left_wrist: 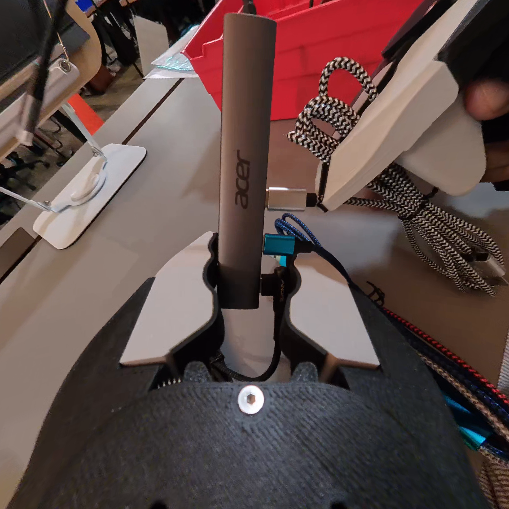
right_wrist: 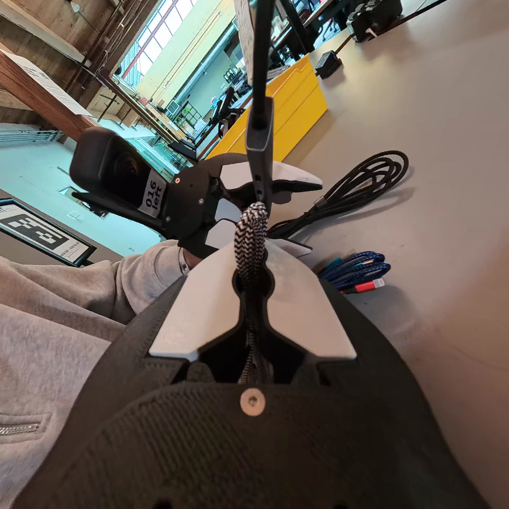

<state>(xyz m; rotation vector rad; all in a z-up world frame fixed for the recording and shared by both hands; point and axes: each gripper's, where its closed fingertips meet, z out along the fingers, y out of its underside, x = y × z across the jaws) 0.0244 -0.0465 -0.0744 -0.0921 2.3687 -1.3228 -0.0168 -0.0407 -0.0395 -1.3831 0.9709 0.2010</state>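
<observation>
My left gripper (left_wrist: 248, 264) is shut on a grey USB hub (left_wrist: 245, 137) that points forward along the fingers. On the hub's right side sit a black plug (left_wrist: 268, 283) and a blue plug (left_wrist: 278, 244) with a blue braided cable. My right gripper (left_wrist: 322, 192) is shut on a black-and-white braided cable (left_wrist: 330, 118), and its silver plug (left_wrist: 286, 199) touches the hub's side above the blue plug. In the right wrist view my right gripper (right_wrist: 252, 253) pinches that cable (right_wrist: 252, 228) just under the hub (right_wrist: 259, 154), which the left gripper's white finger (right_wrist: 292, 176) holds.
A red bin (left_wrist: 303, 68) stands behind the hub and a yellow bin (right_wrist: 297, 110) farther along the grey table (right_wrist: 413, 303). A black cable coil (right_wrist: 358, 187), a blue cable bundle (right_wrist: 358, 264) and a red plug (right_wrist: 369, 286) lie on it. A white stand base (left_wrist: 91, 192) sits left. My hands' fingertips stand some 5 cm from each other.
</observation>
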